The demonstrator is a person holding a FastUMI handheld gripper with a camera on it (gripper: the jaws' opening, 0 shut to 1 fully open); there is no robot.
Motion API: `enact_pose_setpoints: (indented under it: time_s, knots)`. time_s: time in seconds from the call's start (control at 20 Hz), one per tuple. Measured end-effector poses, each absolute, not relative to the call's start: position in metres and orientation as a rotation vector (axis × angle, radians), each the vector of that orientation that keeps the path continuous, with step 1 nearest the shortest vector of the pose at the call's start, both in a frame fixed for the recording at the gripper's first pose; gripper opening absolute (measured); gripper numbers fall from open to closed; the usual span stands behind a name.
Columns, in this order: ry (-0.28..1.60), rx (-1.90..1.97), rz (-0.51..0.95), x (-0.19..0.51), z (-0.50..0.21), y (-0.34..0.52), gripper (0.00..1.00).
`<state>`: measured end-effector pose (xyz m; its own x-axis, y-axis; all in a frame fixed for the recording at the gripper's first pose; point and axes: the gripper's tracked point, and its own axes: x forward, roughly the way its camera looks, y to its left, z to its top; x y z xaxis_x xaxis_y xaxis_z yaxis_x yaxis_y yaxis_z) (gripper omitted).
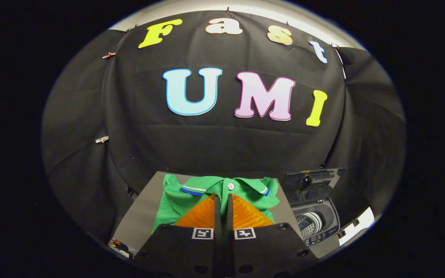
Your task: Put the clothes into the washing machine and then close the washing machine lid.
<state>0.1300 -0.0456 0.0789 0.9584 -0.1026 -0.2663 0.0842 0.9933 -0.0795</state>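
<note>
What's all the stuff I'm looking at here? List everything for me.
Shirt: one, green with a blue-and-white striped collar and a white button, lying flat on the table just ahead of and under the fingers.
Table: one, grey, under the shirt.
Washing machine: one, small, grey, beside the table to the right of the shirt, drum visible inside.
Lid: one, dark, standing open at the back of the washing machine.
Clips: a few, small, pinned on the black cloth wall.
Gripper: one, black body, with two orange ribbed fingers close together, only a thin gap between them, tips over the shirt near its collar, nothing visibly pinched.
</note>
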Motion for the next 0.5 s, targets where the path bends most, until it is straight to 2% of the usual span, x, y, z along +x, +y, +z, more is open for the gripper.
enact_pose_setpoints:
  time_s: [0.5]
  knots:
    - [0.144,-0.047,-0.252,0.123,0.132,-0.158,0.05]
